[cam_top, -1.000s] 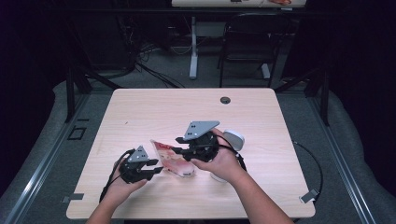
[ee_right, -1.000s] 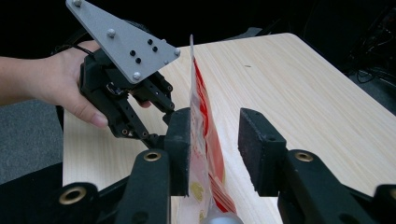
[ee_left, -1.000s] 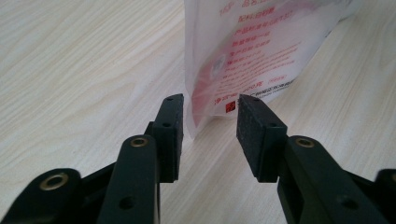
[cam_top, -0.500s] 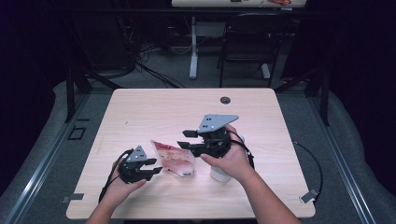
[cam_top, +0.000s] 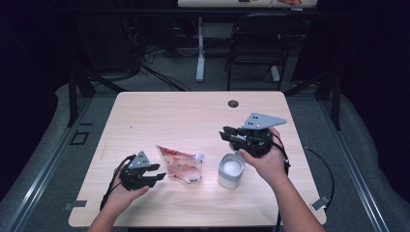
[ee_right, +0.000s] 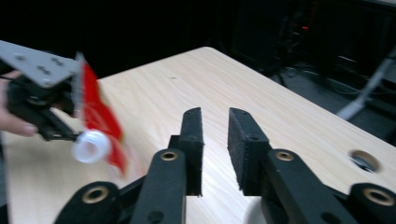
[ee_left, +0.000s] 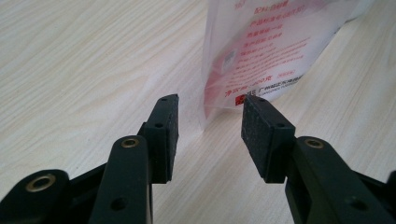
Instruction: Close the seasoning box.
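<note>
A red and white spouted pouch (cam_top: 180, 166) stands on the table, its white cap (cam_top: 199, 157) toward the right. My left gripper (cam_top: 157, 175) rests low at the pouch's left side. In the left gripper view the gripper (ee_left: 211, 101) is open, and the pouch's (ee_left: 261, 51) lower edge lies just past the pads, untouched. My right gripper (cam_top: 224, 134) hovers right of the pouch, above a white jar (cam_top: 231, 170). Its jaws have just been closing. In its own view the right gripper (ee_right: 215, 112) shows a narrow gap with nothing in it. The pouch (ee_right: 99, 116) sits off to its left.
The light wooden table (cam_top: 193, 116) has a round cable hole (cam_top: 233, 103) near its far edge. Dark floor, cables and a chair (cam_top: 256, 43) lie beyond it. Cables trail from both grippers off the near edge.
My right gripper has moved right, away from the pouch, and its jaws have narrowed. The white jar now shows below it. The left gripper has stayed in place.
</note>
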Available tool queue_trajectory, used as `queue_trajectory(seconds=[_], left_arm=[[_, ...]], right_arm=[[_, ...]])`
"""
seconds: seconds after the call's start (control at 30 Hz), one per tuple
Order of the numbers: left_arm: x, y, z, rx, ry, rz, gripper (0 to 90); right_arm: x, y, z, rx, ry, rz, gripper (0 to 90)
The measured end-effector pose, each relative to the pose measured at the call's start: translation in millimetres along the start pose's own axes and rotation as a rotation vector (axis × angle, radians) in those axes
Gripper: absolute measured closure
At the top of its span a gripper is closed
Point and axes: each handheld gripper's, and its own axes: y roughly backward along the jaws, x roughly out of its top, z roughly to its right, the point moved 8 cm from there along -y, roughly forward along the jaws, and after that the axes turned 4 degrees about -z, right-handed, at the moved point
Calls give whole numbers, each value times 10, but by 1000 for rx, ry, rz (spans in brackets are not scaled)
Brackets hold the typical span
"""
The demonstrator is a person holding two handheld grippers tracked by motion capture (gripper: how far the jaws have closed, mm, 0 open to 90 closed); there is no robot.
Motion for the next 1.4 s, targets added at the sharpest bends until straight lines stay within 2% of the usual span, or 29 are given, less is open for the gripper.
queue_trajectory(seconds=[0.17,0.4,0.67,0.8,1.0,1.3,1.4], left_arm=[[-3,-8,-5,4,1,-1,568],[-13,3,-16,8,5,-2,569],[-12,23,-35,9,11,6,568],[-16,15,-33,10,14,5,568],[-23,26,-40,13,19,8,569],[-31,35,-58,21,23,7,568],[-29,37,-59,22,24,10,569]], right_arm=[[-32,96,204,-64,-25,8,842],[-153,224,494,-151,-70,-10,900],[-411,222,669,-170,-132,-47,900],[-527,181,681,-163,-143,-66,900],[-695,107,621,-142,-153,-90,900],[-891,80,450,-95,-172,-78,900],[-933,76,375,-81,-160,-79,896]])
